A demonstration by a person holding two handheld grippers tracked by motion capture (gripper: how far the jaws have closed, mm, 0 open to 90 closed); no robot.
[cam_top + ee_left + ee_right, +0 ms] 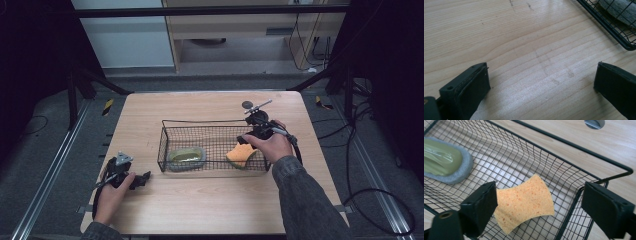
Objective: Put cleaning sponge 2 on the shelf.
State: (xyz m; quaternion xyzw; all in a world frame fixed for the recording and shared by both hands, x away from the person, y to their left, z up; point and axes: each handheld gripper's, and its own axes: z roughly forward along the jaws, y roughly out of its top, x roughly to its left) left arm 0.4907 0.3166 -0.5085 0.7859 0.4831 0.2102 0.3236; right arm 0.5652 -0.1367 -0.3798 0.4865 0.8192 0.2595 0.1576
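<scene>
**Sponge lying loose in the basket**

My right gripper [539, 202] stands with its jaws spread wide — the orange sponge [525, 201] lies between them on the floor of the wire basket [574, 145], touching the left pad. My left gripper [541, 87] rests apart over bare table [524, 37], jaws wide.

A grey-rimmed green scrubbing pad [187, 158] is sitting center frame, while a small dark round disc [247, 105] is lying upper right on the pale wooden table [200, 205].
</scene>
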